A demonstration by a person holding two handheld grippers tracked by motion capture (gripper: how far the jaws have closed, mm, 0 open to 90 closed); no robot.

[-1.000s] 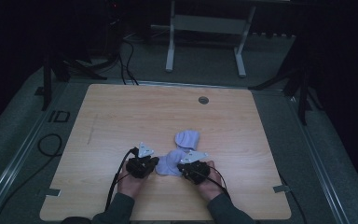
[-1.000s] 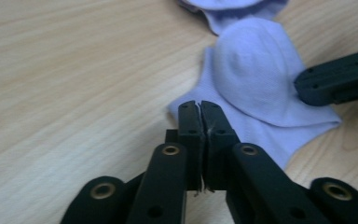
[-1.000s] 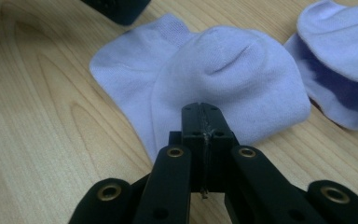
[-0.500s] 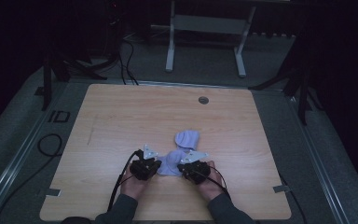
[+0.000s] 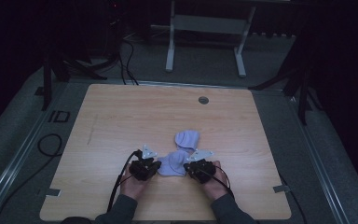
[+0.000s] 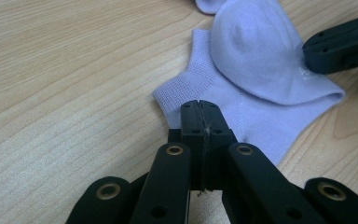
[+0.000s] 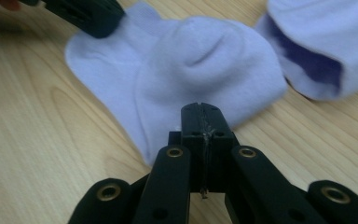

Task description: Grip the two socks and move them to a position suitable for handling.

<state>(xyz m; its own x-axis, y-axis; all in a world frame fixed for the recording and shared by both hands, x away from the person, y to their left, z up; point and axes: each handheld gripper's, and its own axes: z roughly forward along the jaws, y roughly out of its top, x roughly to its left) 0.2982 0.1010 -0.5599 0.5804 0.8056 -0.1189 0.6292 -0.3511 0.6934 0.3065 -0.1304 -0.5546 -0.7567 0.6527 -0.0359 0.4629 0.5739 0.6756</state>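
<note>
A pale lavender ankle sock (image 5: 171, 165) lies bunched near the table's front edge, between my two grippers. My left gripper (image 5: 157, 165) is shut, and its tips (image 6: 200, 106) lie over the sock's cuff edge (image 6: 186, 88). On the other side, my right gripper (image 5: 189, 168) is also shut, tips (image 7: 201, 109) at the edge of the rounded toe end (image 7: 205, 60). I cannot tell whether either one pinches fabric. A second lavender sock (image 5: 187, 138) lies just beyond, its opening (image 7: 314, 63) facing the right gripper view.
The light wooden table (image 5: 121, 116) has a round cable hole (image 5: 203, 100) near its far edge. Cables trail off the table's left side (image 5: 46, 142). A metal stand (image 5: 205, 28) is on the floor beyond the table.
</note>
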